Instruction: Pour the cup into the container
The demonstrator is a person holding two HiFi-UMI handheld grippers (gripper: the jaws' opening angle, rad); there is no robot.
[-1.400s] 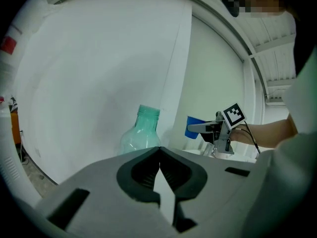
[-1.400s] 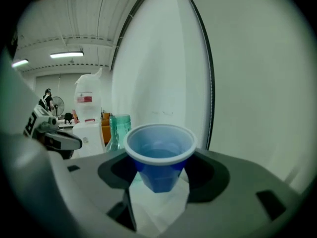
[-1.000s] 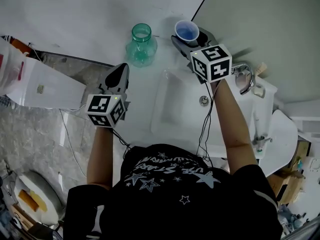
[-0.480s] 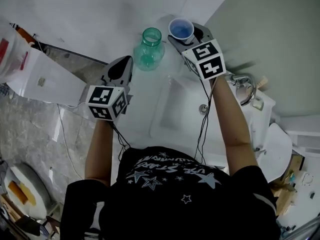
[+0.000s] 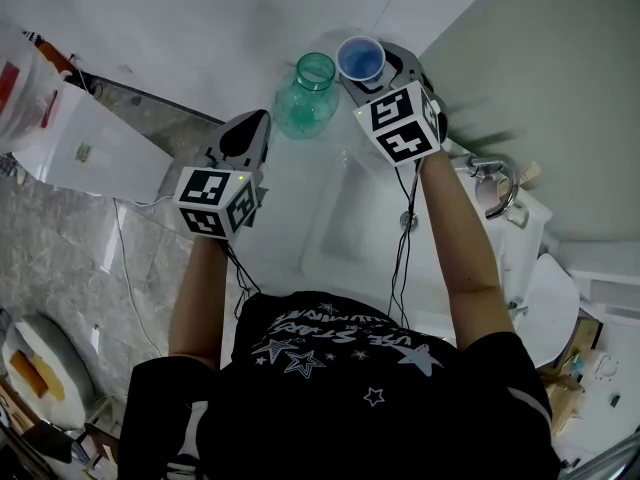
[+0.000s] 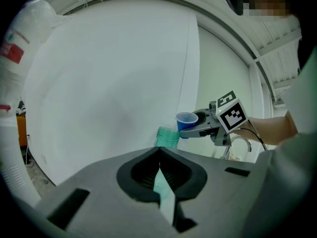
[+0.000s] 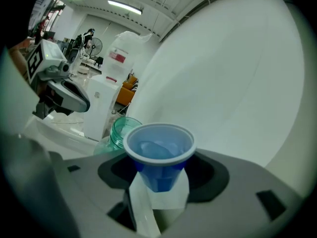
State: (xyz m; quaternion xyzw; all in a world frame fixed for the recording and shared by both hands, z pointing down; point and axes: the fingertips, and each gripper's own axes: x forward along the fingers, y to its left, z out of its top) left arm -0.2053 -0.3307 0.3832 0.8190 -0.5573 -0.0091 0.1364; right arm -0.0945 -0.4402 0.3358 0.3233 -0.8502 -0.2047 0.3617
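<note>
A blue plastic cup (image 5: 360, 58) stands upright between the jaws of my right gripper (image 5: 372, 66), which is shut on its body. The cup (image 7: 159, 152) holds a pale blue filling. Just left of it stands the container, a green glass jar (image 5: 308, 93) with an open mouth, on the white counter. In the right gripper view the jar (image 7: 121, 130) shows behind and below the cup's rim. My left gripper (image 5: 250, 126) hangs shut and empty to the left of the jar, pointing at it; its view shows the jar (image 6: 167, 137) and the cup (image 6: 186, 120) ahead.
A white sink basin (image 5: 350, 223) lies below the right arm, with a chrome tap (image 5: 495, 173) at its right. A white box (image 5: 80, 143) stands on the floor at the left. The white wall runs close behind the jar and cup.
The right gripper has carried the cup leftward, closer to the jar's mouth. The left gripper has kept its place beside the jar.
</note>
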